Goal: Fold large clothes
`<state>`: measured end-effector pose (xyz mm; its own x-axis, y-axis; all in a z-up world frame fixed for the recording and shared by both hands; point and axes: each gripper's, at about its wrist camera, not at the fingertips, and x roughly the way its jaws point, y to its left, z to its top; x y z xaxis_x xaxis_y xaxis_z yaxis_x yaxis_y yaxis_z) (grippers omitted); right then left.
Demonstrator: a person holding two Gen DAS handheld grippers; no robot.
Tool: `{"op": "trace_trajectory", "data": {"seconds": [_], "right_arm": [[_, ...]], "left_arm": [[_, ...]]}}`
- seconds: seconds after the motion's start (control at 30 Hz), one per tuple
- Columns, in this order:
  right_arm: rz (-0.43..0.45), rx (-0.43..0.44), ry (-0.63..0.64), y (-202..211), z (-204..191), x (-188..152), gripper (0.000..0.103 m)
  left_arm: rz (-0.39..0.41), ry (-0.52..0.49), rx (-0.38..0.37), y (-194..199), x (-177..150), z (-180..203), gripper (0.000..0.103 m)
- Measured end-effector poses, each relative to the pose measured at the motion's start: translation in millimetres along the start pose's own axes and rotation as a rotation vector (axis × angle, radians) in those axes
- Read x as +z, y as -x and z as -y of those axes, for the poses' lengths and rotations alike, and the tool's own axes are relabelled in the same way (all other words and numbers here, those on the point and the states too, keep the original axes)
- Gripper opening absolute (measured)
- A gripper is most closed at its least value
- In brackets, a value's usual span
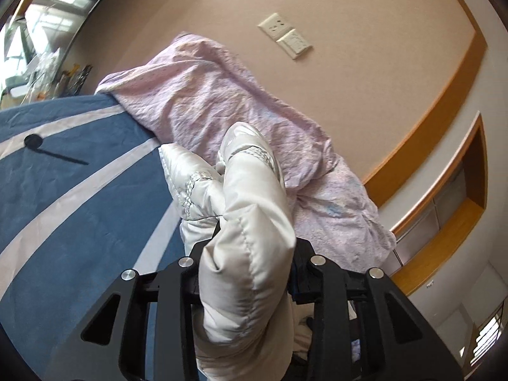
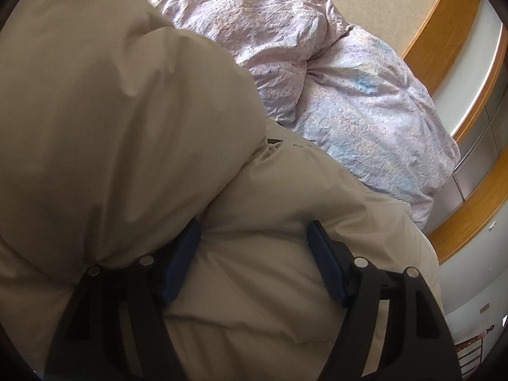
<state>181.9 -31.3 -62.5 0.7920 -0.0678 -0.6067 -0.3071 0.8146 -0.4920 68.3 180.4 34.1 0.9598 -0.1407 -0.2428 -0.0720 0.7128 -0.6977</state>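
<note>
the puffy cream jacket (image 1: 250, 222) is bunched on the near right part of a bed, and a padded fold of it rises up through the left gripper (image 1: 250, 254). that gripper's black fingers stand close together with the fold squeezed between them, so it is clamped on the jacket; the fingertips themselves are hidden under the fabric. quilted seams and a strip of braided trim show on the lifted part.

in the right wrist view the jacket (image 2: 133, 120) fills the near and left of the picture. the right gripper (image 2: 254, 254) has its blue pads (image 2: 327, 263) spread wide with a thick roll of the jacket between them; both pads touch the fabric at their sides, and it looks like a wide hold on the jacket.

under the jacket lies a blue bedspread (image 1: 63, 190) with pale stripes, to the left. beyond it, far and to the right, a crumpled pink duvet (image 1: 203, 95) is heaped against a beige wall (image 1: 365, 47). a white wall socket (image 1: 285, 35) sits on that wall above the duvet. wooden trim (image 1: 444, 95) borders the wall on the right.
</note>
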Motion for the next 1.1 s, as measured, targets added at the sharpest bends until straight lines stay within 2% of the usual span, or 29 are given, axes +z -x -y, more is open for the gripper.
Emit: {"op": "trace_trajectory", "data": {"seconds": [0.17, 0.23, 0.27, 0.37, 0.43, 0.6, 0.73, 0.93, 1.1], "right_arm": [[0.030, 0.096, 0.011, 0, 21, 4, 0.074], [0.061, 0.162, -0.005, 9, 44, 2, 0.077], [0.082, 0.167, -0.021, 16, 56, 1, 0.079], [0.179, 0.181, -0.117, 45, 107, -6, 0.088], [0.219, 0.192, -0.218, 61, 148, -16, 0.090], [0.202, 0.163, -0.409, 71, 230, -47, 0.093], [0.156, 0.099, -0.522, 69, 276, -76, 0.094], [0.118, 0.128, -0.730, 65, 338, -120, 0.094], [0.110, 0.151, -0.801, 64, 366, -140, 0.094]], "left_arm": [[0.036, -0.160, -0.050, 1, -6, 59, 0.033], [0.042, -0.200, -0.062, 2, -9, 78, 0.033], [0.044, -0.218, -0.066, 1, -10, 86, 0.033], [0.049, -0.279, -0.069, 0, -18, 111, 0.033], [0.054, -0.312, -0.078, 0, -25, 123, 0.033], [0.049, -0.440, -0.115, -7, -53, 169, 0.033], [-0.009, -0.519, -0.189, -24, -83, 205, 0.033], [-0.147, -0.648, -0.282, -69, -151, 257, 0.033], [-0.267, -0.758, -0.313, -104, -210, 287, 0.034]]}}
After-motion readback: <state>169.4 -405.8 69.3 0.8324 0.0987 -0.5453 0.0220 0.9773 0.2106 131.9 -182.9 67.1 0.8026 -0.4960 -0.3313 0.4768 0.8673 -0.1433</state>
